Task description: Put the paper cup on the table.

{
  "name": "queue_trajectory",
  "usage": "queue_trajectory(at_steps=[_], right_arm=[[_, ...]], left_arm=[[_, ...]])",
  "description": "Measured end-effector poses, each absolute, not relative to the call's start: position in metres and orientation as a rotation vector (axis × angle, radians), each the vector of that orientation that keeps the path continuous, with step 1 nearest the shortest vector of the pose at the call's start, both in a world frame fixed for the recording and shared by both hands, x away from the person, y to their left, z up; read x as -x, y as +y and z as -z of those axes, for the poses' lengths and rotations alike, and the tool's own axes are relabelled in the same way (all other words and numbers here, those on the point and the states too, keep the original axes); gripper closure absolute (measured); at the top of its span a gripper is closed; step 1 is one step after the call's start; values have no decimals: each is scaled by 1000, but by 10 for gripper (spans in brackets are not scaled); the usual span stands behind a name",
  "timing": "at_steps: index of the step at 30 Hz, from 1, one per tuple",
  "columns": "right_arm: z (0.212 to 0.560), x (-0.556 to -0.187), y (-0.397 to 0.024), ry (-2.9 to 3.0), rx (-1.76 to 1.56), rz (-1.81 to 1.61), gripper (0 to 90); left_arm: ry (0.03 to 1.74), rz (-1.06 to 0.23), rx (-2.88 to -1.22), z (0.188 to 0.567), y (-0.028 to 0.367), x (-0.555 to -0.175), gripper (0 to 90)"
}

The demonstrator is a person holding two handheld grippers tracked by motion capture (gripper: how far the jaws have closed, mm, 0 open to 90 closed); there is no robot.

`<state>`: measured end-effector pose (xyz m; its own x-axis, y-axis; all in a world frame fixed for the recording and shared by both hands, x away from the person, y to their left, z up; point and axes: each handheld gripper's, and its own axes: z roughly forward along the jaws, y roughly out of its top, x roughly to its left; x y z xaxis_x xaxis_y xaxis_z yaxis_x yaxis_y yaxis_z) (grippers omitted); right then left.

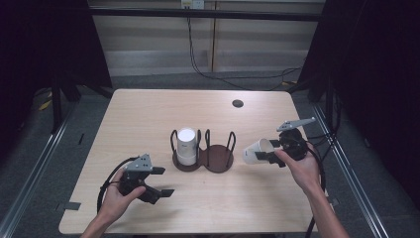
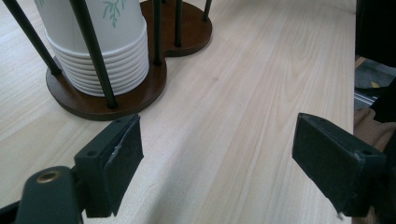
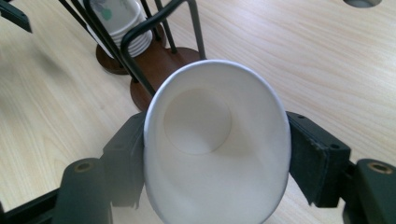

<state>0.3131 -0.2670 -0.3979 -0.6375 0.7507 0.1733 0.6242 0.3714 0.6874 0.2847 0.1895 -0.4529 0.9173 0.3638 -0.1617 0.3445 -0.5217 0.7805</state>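
One light paper cup, easily crushed, sits squeezed oval in the right claw; grip gently mid-wall. Left claw gapes wide, empty.

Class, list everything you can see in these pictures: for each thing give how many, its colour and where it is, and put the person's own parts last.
Table: one, pale wood, under everything.
Cup holder: one, dark brown base with black wire posts, two bays, table centre.
Stack of paper cups: one stack, white with a green leaf print, upside down in the holder's left bay.
Single paper cup: one, white, squeezed oval between the right gripper's pads, right of the holder.
Round cap: one, dark, far side of the tabletop.
Cables: several, black, floor beyond the table.
Left gripper: one, black, open, near left.
Right gripper: one, black, holding the single cup.
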Motion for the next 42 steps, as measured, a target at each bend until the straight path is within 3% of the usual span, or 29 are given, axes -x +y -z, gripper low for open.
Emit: queue_trajectory(at_steps=[26,42], right_arm=[[406,-358,-253,2582,-1335,-678,261],[421,-372,-254,2562,-1379,-584,232]], left_arm=[[491,-15,-2177,453,189,-285,164],[489,-7,-2177,454,190,-286,164]])
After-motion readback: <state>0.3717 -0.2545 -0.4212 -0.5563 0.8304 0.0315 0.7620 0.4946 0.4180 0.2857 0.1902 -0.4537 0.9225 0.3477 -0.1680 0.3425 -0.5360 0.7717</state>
